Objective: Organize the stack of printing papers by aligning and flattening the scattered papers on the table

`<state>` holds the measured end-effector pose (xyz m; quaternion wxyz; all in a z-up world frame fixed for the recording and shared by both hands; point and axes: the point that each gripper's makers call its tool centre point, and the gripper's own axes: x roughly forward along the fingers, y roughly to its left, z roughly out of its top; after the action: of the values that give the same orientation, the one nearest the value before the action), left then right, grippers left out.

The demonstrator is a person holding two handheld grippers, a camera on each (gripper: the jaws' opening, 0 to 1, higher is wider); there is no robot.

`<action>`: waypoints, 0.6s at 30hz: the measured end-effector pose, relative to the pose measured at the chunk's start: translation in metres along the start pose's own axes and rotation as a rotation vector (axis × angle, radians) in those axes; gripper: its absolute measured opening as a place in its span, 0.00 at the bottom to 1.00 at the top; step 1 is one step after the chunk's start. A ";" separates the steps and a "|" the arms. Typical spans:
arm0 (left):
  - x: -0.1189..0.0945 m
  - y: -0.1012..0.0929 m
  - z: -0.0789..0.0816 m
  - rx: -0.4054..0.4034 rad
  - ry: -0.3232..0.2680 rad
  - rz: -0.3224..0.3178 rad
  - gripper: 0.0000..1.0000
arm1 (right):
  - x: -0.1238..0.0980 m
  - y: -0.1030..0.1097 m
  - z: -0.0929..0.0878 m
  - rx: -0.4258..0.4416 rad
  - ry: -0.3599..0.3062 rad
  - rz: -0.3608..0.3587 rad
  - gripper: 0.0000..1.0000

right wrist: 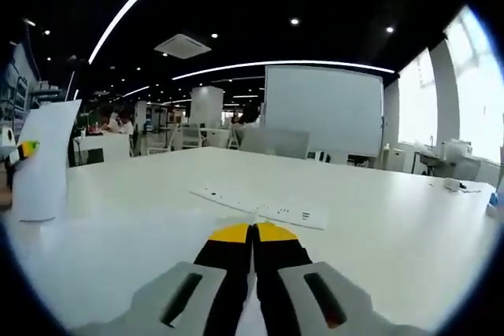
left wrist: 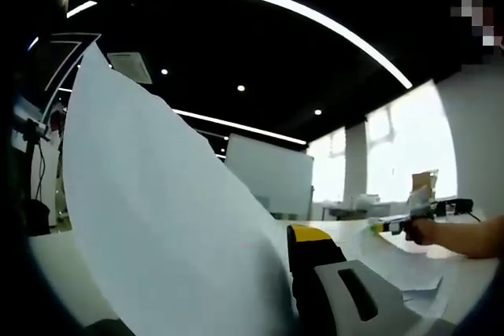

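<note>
A big white sheet of paper [left wrist: 157,210] stands up in the left gripper view, curving from the bottom to the upper left. My left gripper [left wrist: 293,235] is shut on its lower edge; one yellow-tipped jaw shows and the paper hides the other. More papers [left wrist: 413,277] lie flat on the white table [left wrist: 346,230] at the lower right. In the right gripper view my right gripper [right wrist: 253,232] is shut, jaws pressed together low over the table [right wrist: 394,226], nothing seen between them. The raised sheet [right wrist: 43,159] stands at the far left there.
A flat white power strip [right wrist: 260,206] lies on the table just beyond the right gripper. A hand [left wrist: 441,234] holds the right gripper [left wrist: 394,226] at the table's far right. A whiteboard [right wrist: 323,108] and desks with chairs stand behind; bright windows [left wrist: 409,147] are at the right.
</note>
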<state>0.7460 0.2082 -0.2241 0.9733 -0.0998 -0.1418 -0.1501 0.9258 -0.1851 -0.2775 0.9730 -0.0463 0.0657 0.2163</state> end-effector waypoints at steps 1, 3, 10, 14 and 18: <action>0.000 0.000 0.000 0.000 0.000 0.000 0.21 | -0.001 0.001 0.003 0.000 -0.007 0.002 0.00; 0.000 0.000 0.000 0.000 0.000 0.000 0.21 | -0.002 0.003 0.006 -0.001 -0.015 0.003 0.00; 0.000 0.000 0.000 0.002 0.002 0.000 0.21 | -0.004 0.004 0.014 -0.001 -0.035 0.006 0.00; 0.000 0.000 0.000 0.002 0.002 0.000 0.21 | -0.004 0.004 0.014 0.006 -0.036 0.005 0.00; 0.000 0.000 0.000 0.002 0.002 0.000 0.21 | -0.005 0.005 0.017 0.011 -0.042 0.006 0.00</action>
<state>0.7465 0.2082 -0.2243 0.9736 -0.0988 -0.1410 -0.1499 0.9209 -0.1808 -0.2604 0.9738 -0.0363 0.0466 0.2198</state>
